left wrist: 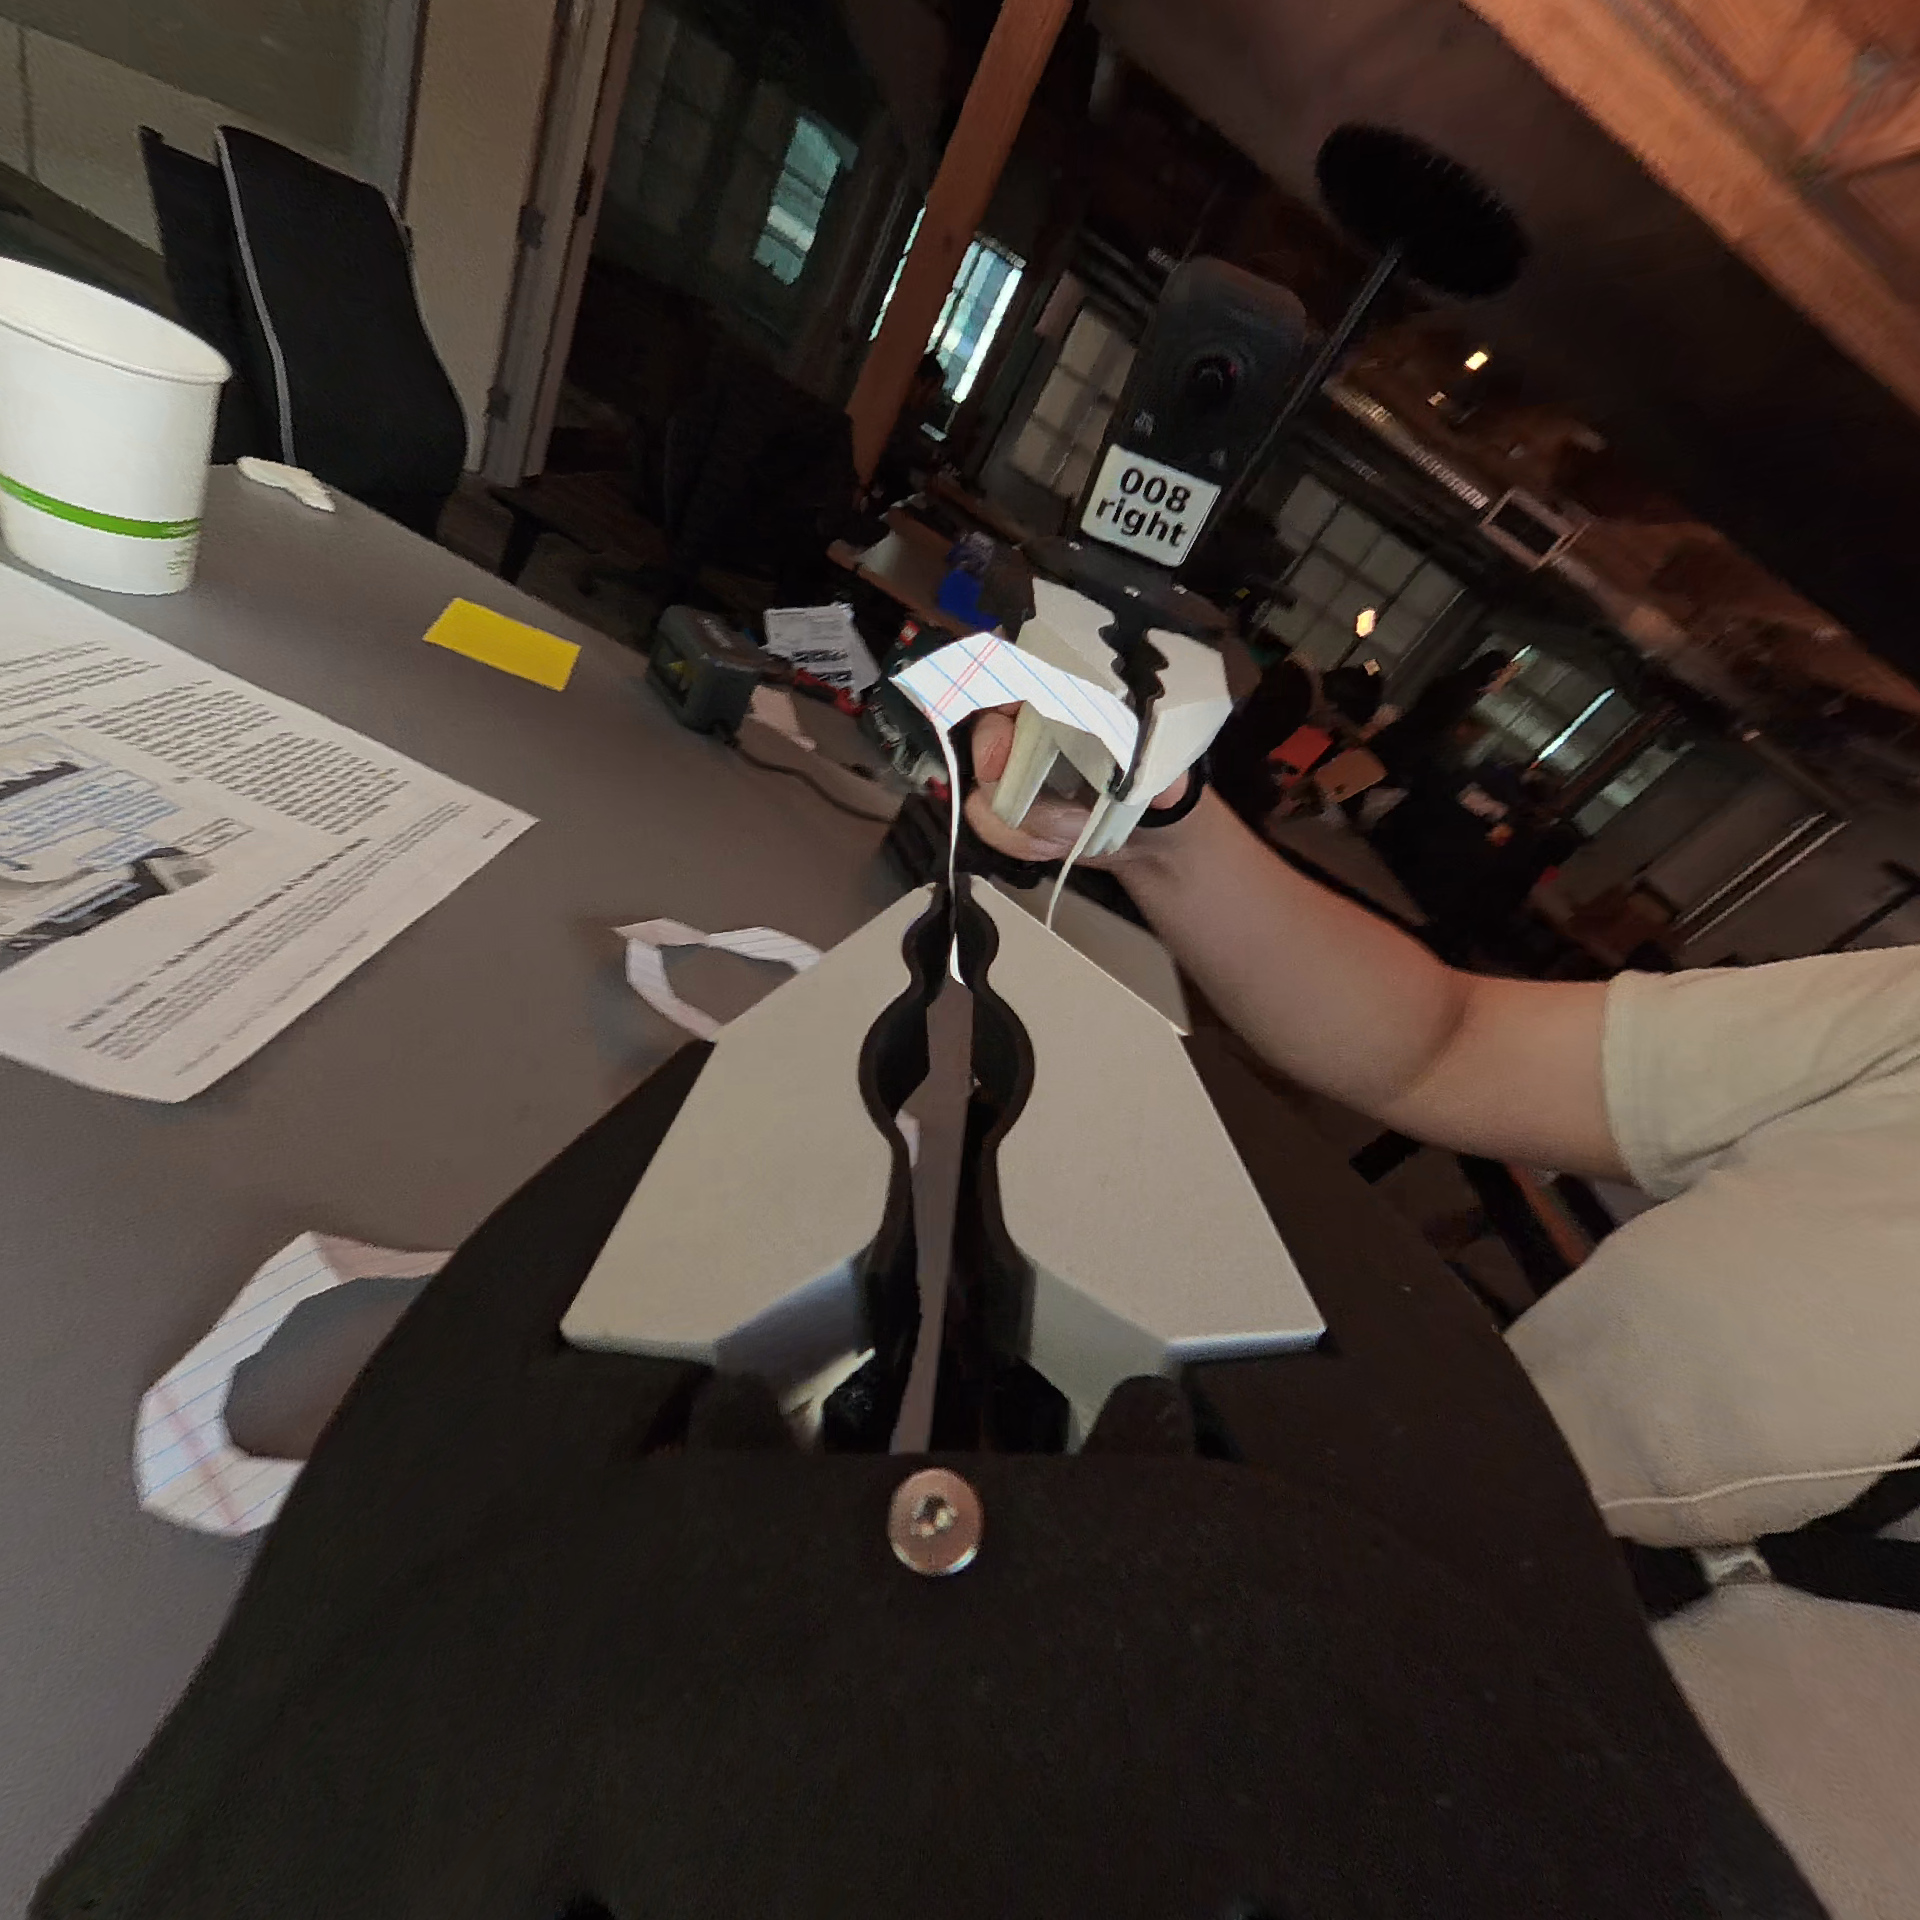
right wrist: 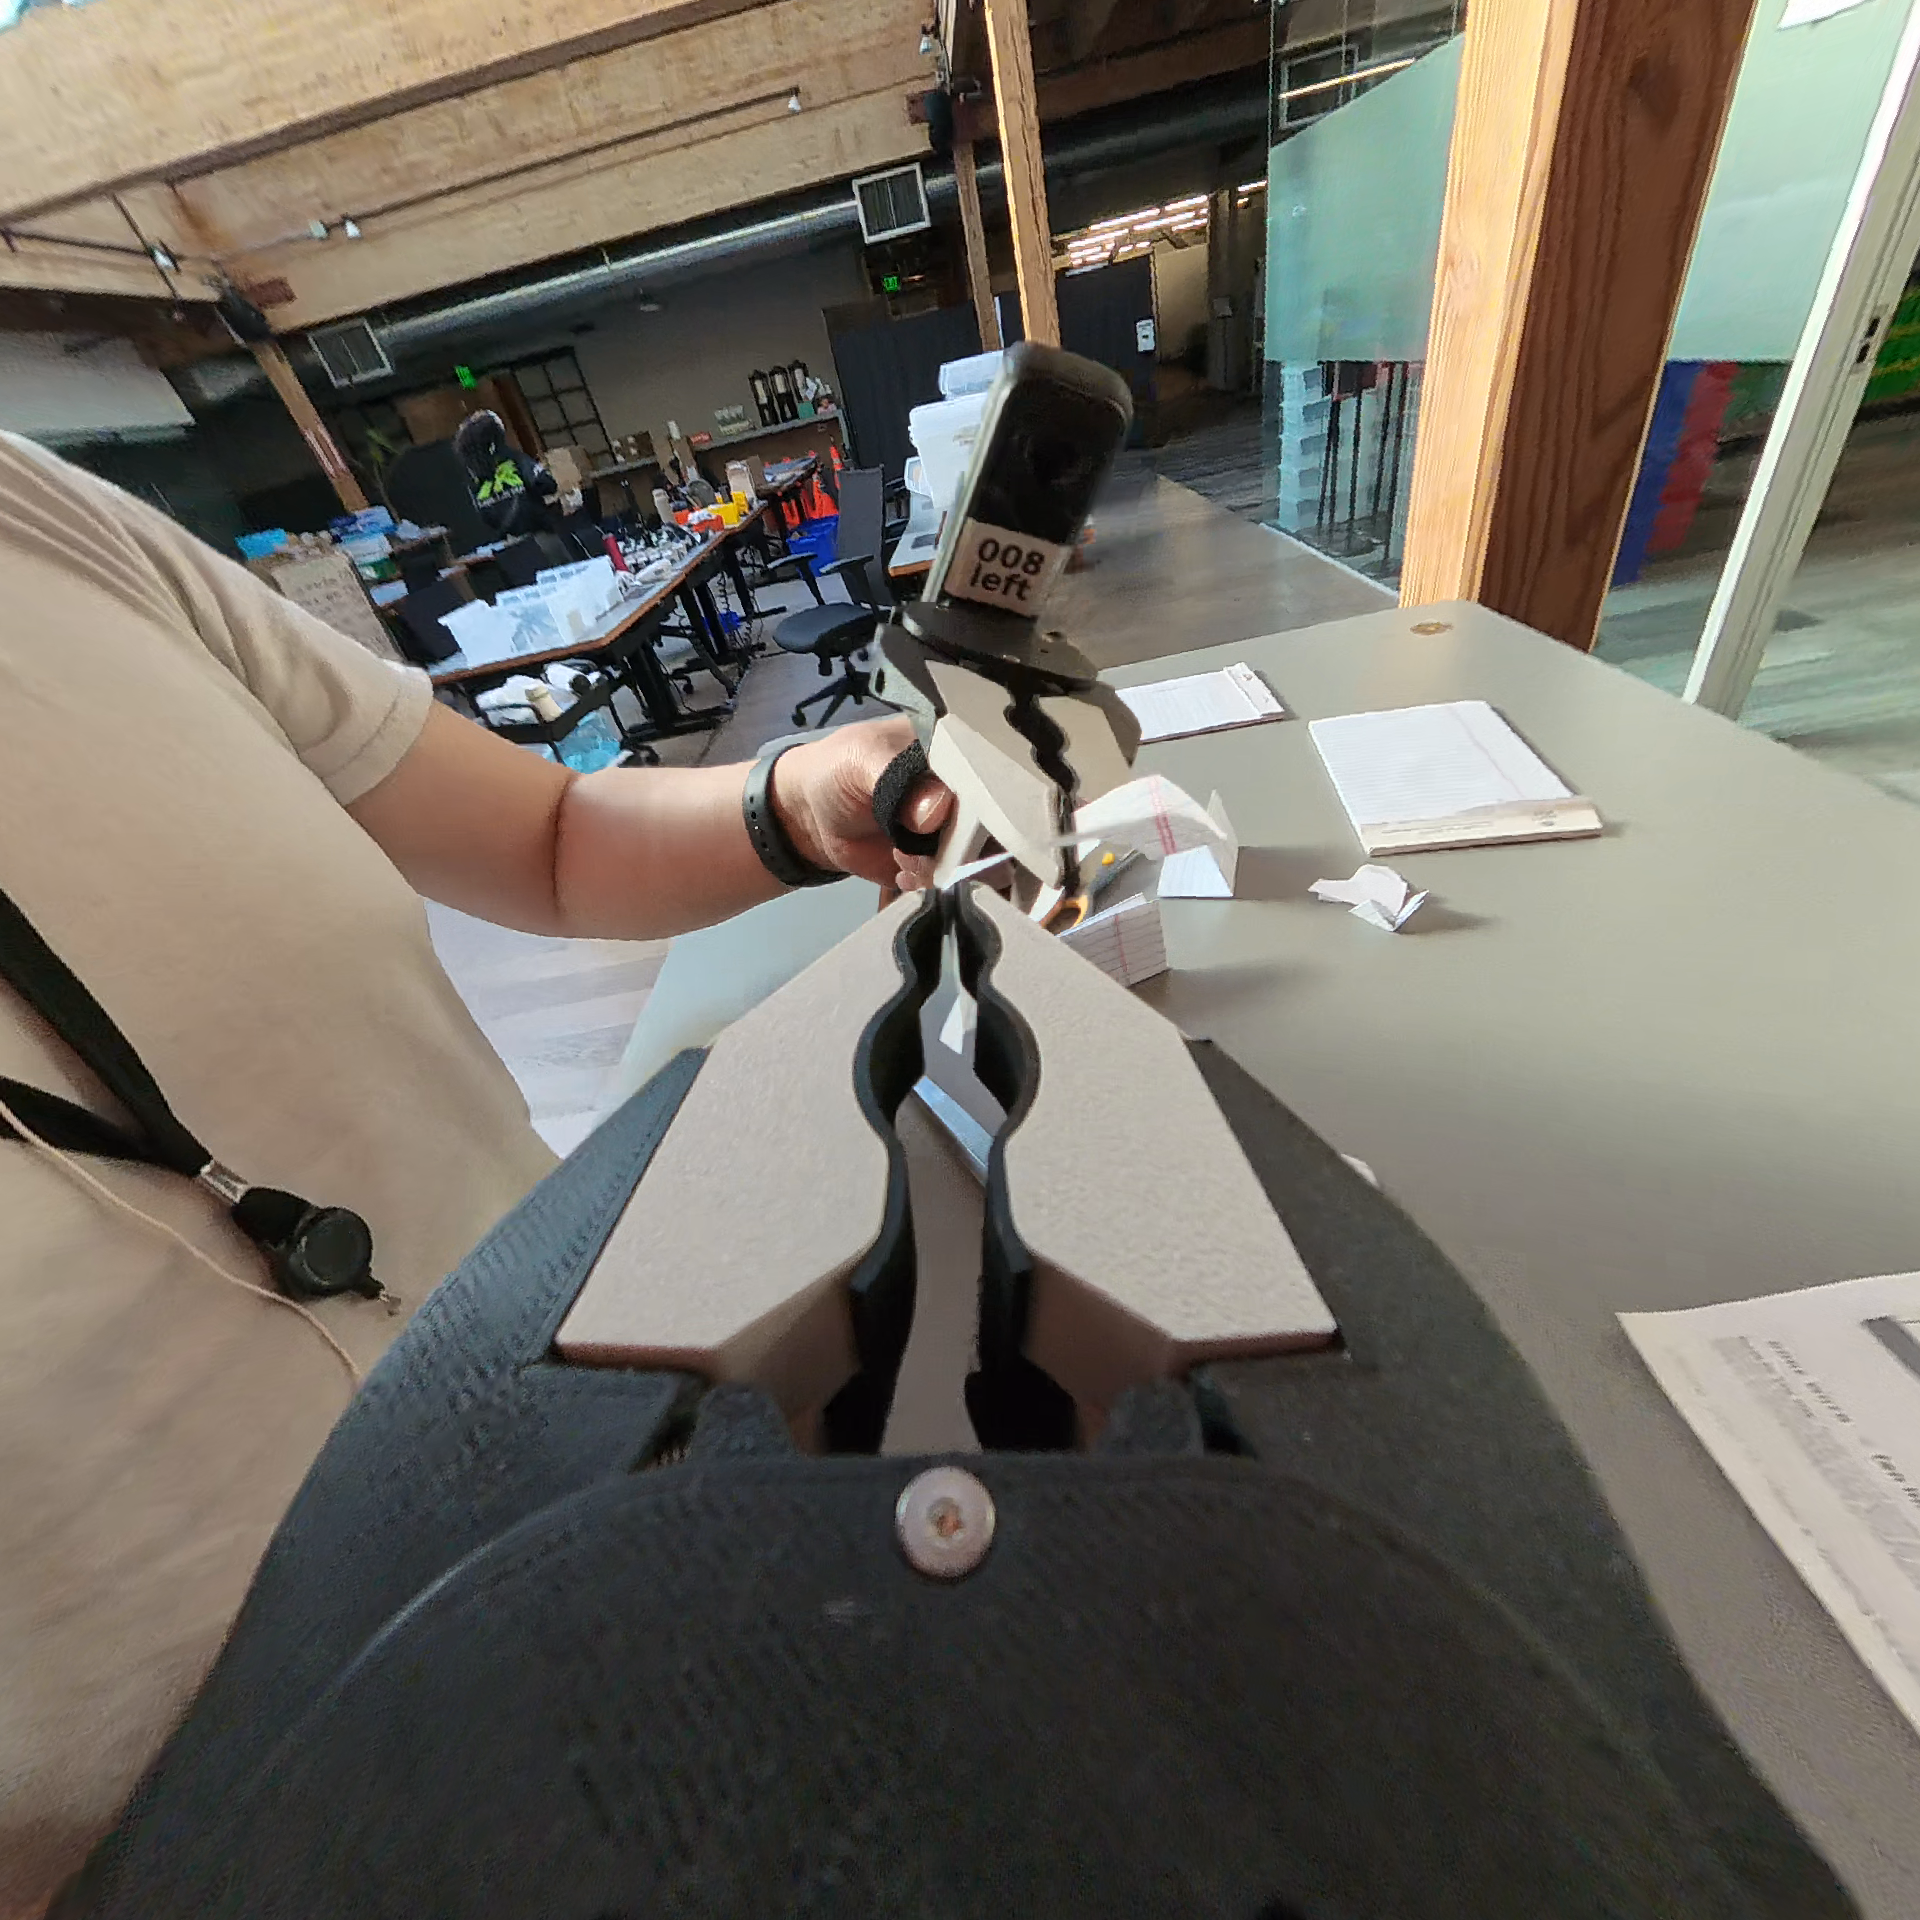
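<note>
Left gripper: The left gripper is squeezed nearly all the way closed. Its tips pinch the thin end of a lined paper strip.
Right gripper: The right gripper is squeezed closed too. It pinches the same strip, and a small white bit of it shows between the fingers.
Where the paper is: The strip is up in the air, over the near edge of the table. It runs from one gripper to the other. In the left wrist view it goes up toward 1 o'clock, bends, and goes into the other gripper.
How the grippers stand: They point at each other, tip near tip. The left one is tipped down a bit.
Arms: The right hand comes in from 3 o'clock with a bent elbow. The left hand comes in from 9 o'clock and has a black wristband on it.
On the table, left wrist view: A white paper cup sits at 10 o'clock. A printed sheet lies at 9 o'clock. A yellow card lies at 11 o'clock. Two cut paper scraps lie near the gripper.
On the table, right wrist view: A lined notepad lies at 2 o'clock. A crumpled paper bit lies just below it. A small stack of lined paper sits just past the gripper tips.
Cannot tell: How hard each gripper squeezes.
</note>
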A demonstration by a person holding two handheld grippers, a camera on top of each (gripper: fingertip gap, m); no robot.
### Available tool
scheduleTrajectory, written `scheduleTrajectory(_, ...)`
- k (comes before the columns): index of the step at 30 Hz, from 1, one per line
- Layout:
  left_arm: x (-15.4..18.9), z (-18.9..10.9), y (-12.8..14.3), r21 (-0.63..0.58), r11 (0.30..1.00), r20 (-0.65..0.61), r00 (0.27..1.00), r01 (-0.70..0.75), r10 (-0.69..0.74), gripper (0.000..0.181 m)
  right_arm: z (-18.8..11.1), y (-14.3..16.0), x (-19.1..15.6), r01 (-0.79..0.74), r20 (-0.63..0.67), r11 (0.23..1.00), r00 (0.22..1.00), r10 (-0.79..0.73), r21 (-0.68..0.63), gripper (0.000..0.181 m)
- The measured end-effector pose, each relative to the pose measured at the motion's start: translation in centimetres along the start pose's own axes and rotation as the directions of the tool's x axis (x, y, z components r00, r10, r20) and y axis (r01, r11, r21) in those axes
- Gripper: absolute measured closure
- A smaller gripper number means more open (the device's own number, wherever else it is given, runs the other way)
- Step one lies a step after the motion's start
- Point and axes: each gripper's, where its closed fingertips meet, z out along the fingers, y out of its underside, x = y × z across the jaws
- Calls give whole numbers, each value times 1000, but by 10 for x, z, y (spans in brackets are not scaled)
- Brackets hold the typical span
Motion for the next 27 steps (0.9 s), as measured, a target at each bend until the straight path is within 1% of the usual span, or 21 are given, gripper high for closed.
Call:
scheduleTrajectory(2, -9, -6, 6, -54, 997, 67, 996, -56, 59, 181, 12, 6, 5, -112, 46, 994, 993, 111, 18, 167)
scheduleTrajectory(3, -13, -10, 8, -72, 996, 84, 994, -58, 64, 181, 19, 7, 7, -171, 69, 985, 983, 169, 30, 168)
scheduleTrajectory(4, -17, -14, 10, -86, 995, 94, 994, -49, 57, 181, 26, 10, 14, -225, 68, 974, 973, 223, 33, 178)
scheduleTrajectory(5, -21, -19, 11, -94, 995, 103, 994, -36, 45, 181, 32, 14, 23, -276, 51, 960, 961, 274, 39, 181)
scheduleTrajectory(8, -37, -38, 16, -102, 995, 172, 985, -17, 34, 181, 46, 25, 46, -434, 31, 899, 901, 433, 56, 181)
scheduleTrajectory(9, -41, -44, 19, -108, 994, 186, 982, -2, 22, 181, 52, 33, 53, -458, 11, 888, 889, 458, 34, 181)
scheduleTrajectory(11, -52, -53, 26, -128, 991, 212, 977, 38, -10, 181, 63, 53, 69, -482, -71, 876, 875, 478, -36, 181)
scheduleTrajectory(13, -72, -62, 36, -166, 984, 285, 958, 60, -10, 181, 75, 75, 86, -538, -155, 835, 840, 520, -113, 181)
scheduleTrajectory(14, -85, -68, 41, -185, 980, 336, 942, 67, -1, 181, 82, 83, 92, -569, -172, 810, 820, 546, -142, 181)
scheduleTrajectory(15, -97, -72, 48, -205, 974, 372, 928, 96, -13, 181, 88, 88, 101, -595, -197, 790, 801, 566, -148, 181)
scheduleTrajectory(17, -114, -78, 63, -226, 949, 394, 912, 218, -116, 181, 98, 98, 124, -642, -266, 755, 757, 597, -132, 181)
scheduleTrajectory(19, -134, -85, 74, -214, 924, 431, 880, 316, -201, 181, 109, 112, 140, -705, -299, 696, 699, 649, -139, 181)
scheduleTrajectory(20, -146, -90, 81, -215, 914, 468, 858, 343, -212, 181, 115, 119, 146, -732, -310, 664, 673, 672, -151, 181)
scheduleTrajectory(22, -167, -101, 98, -256, 881, 546, 812, 399, -209, 181, 127, 137, 152, -750, -332, 627, 658, 676, -210, 181)
scheduleTrajectory(23, -174, -104, 106, -276, 858, 569, 793, 433, -217, 181, 130, 149, 155, -750, -370, 610, 659, 655, -257, 181)
scheduleTrajectory(25, -182, -106, 117, -297, 827, 595, 770, 478, -231, 181, 134, 168, 158, -719, -429, 597, 693, 579, -356, 181)
scheduleTrajectory(27, -191, -112, 127, -342, 803, 645, 743, 489, -178, 181, 136, 179, 161, -682, -468, 586, 729, 499, -438, 181)
